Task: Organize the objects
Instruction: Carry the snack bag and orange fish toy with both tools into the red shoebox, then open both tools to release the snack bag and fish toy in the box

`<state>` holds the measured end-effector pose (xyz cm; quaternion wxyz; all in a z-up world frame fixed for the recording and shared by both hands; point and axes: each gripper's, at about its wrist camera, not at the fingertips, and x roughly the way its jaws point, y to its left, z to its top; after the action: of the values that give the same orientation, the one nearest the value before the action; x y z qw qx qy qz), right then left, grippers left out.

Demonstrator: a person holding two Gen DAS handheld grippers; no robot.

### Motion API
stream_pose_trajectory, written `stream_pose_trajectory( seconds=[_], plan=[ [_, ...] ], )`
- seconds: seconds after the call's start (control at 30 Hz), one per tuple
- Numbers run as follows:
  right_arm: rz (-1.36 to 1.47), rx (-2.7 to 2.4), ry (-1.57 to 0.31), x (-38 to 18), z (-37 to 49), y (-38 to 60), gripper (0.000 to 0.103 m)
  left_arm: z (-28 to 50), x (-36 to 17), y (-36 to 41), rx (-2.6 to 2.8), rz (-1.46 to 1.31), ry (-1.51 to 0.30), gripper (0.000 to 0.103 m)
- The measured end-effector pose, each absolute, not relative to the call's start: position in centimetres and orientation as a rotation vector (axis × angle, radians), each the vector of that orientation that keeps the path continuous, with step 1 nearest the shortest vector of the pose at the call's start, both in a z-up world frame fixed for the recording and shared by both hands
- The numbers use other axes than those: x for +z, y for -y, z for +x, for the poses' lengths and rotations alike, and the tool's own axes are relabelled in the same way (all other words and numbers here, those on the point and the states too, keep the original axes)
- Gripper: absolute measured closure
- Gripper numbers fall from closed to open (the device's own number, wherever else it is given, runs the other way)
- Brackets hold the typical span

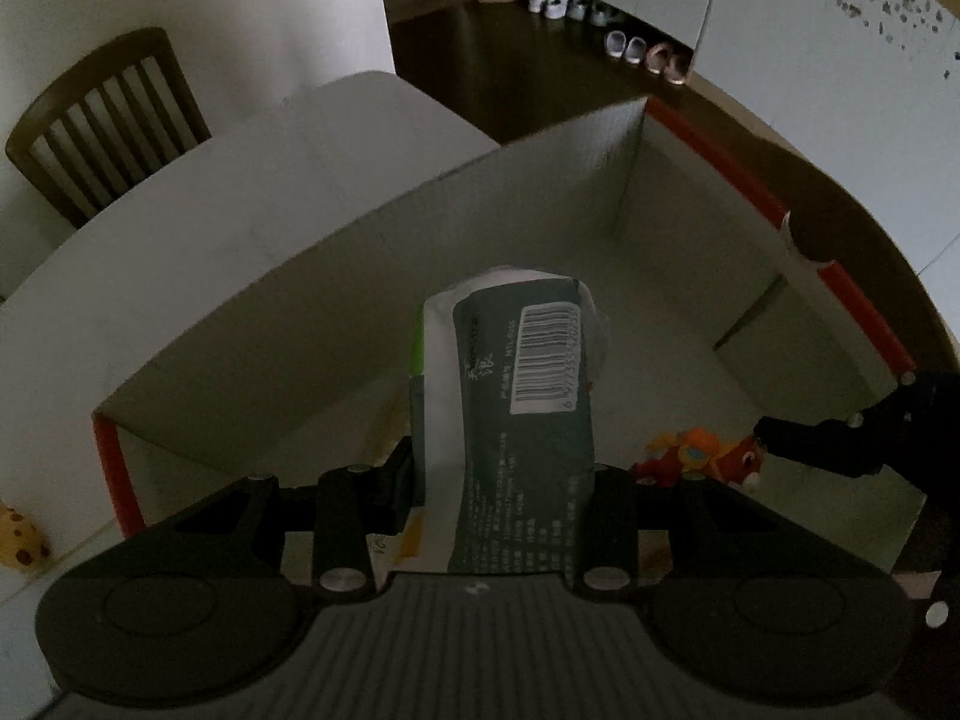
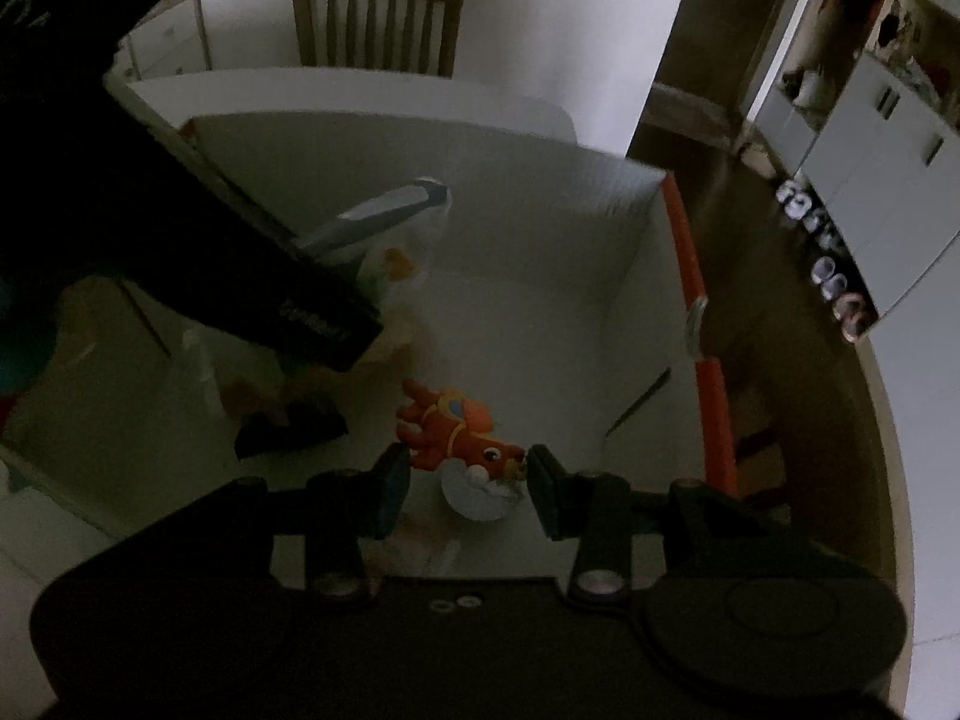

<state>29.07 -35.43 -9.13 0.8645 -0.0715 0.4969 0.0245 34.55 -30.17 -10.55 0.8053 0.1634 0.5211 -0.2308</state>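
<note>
Inside an open cardboard box, its plain walls flat and matte and its rim edged with orange-red tape, both grippers point steeply down. The left gripper pinches a soft packet between its black fingers: a crinkled plastic pack, white with a grey-green printed panel, a barcode label and a thin green stripe down one side. The packet stands up from the jaws over the box floor.

The right gripper is narrowed onto a small toy, a glossy orange and red figurine shaped like a horse, with a blue patch on its back and a white round base. The toy's nose touches the right finger; its hind end lies against the left finger, so the pads appear to press it. It hangs low over the pale box floor. In the right wrist view, other loose items lie dim and blurred farther left in the box, partly hidden by the left gripper's dark body.

The box sits on a white table with a smooth top. A brown wooden chair with a slatted back stands at the table's far side. Beyond is a dark glossy floor, with pairs of shoes lined up along white cabinets. A yellow spotted soft toy lies on the table just outside the box.
</note>
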Motion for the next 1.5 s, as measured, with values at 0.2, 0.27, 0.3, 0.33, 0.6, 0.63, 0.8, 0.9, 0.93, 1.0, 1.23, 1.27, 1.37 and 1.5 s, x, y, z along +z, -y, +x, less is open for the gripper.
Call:
stream_pose_trajectory(
  seconds=[0.2,0.27,0.3,0.33,0.6,0.63,0.8,0.9,0.93,1.0,1.23,1.27,1.37,1.5],
  plan=[
    [-0.149,0.055,-1.080,-9.9,29.2,35.1,0.061,34.9,-10.8,29.9,-0.524,0.314,-1.135,0.039],
    [-0.132,0.054,-1.085,-9.8,29.2,35.3,0.060,34.8,-10.9,29.6,-0.528,0.296,-1.132,0.032],
    [-0.128,0.053,-1.087,-9.9,29.1,35.3,0.059,34.7,-10.9,29.4,-0.532,0.290,-1.130,0.032],
    [-0.126,0.053,-1.088,-10.0,29.0,35.4,0.059,34.7,-11.0,29.4,-0.534,0.289,-1.130,0.032],
    [-0.083,0.047,-1.058,-9.1,28.5,36.5,0.041,34.3,-10.5,28.2,-0.542,0.239,-1.110,0.024],
    [-0.080,0.047,-1.051,-8.9,28.3,36.6,0.041,34.2,-10.4,27.9,-0.544,0.229,-1.108,0.024],
    [-0.079,0.035,-1.034,-8.0,27.6,37.0,0.040,33.7,-9.5,26.4,-0.549,0.182,-1.098,0.018],
    [-0.079,0.035,-1.015,-7.2,27.0,36.9,0.040,33.3,-9.0,25.7,-0.560,0.165,-1.080,0.017],
    [-0.081,0.034,-1.007,-6.9,26.8,36.9,0.040,33.1,-8.8,25.5,-0.562,0.160,-1.074,0.017],
    [-0.080,0.033,-0.995,-6.5,26.4,36.7,0.040,32.7,-8.3,24.9,-0.568,0.144,-1.060,0.014],
    [-0.067,0.050,-0.955,-4.1,25.3,36.1,0.039,30.9,-6.0,23.0,-0.598,0.138,-0.990,0.009],
    [-0.067,0.053,-0.947,-3.7,25.0,35.9,0.039,30.6,-5.7,22.8,-0.600,0.138,-0.980,0.009],
    [-0.069,0.056,-0.926,-2.6,24.6,34.8,0.038,29.7,-4.9,21.6,-0.615,0.126,-0.956,0.009],
    [-0.063,0.061,-0.897,-1.5,23.9,33.6,0.030,28.6,-4.0,19.7,-0.627,0.110,-0.928,0.002]
  ],
)
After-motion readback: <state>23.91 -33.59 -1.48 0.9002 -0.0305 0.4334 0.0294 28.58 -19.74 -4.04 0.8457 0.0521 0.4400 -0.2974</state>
